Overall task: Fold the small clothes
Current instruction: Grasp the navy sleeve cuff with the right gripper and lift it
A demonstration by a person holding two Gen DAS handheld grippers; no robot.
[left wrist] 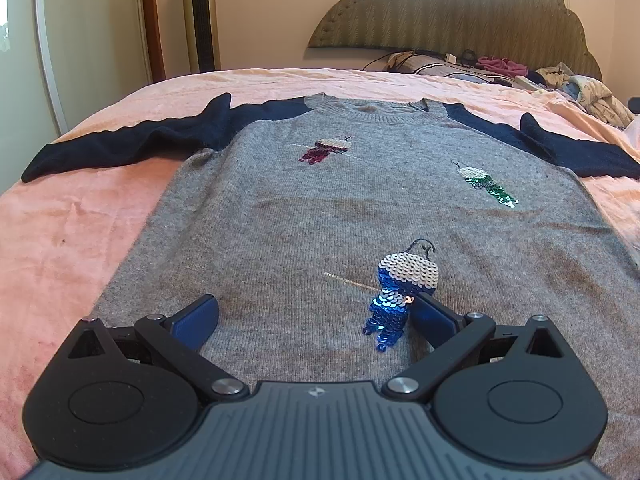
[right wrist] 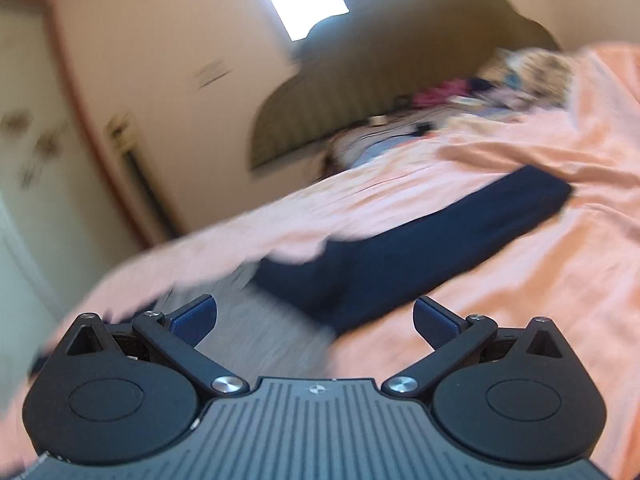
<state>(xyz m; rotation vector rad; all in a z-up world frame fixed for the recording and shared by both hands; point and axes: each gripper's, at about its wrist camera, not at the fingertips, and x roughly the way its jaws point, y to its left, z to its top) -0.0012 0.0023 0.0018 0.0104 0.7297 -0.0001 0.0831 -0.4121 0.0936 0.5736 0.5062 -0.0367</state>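
Daylight enters from windows at the top of both frames, blowing out to white in the right wrist view. The left wrist view is sharp and evenly lit; the right is motion-smeared throughout. Fisheye curvature bends both frames' edges.

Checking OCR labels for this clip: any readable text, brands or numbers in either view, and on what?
No readable words or numbers in either view.
Tower fan: small mark at its top, too small to read.
Each hand-held gripper body: small star-like emblem, no letters.
Sweater: sequin figures only.
Right wrist view is motion-blurred.
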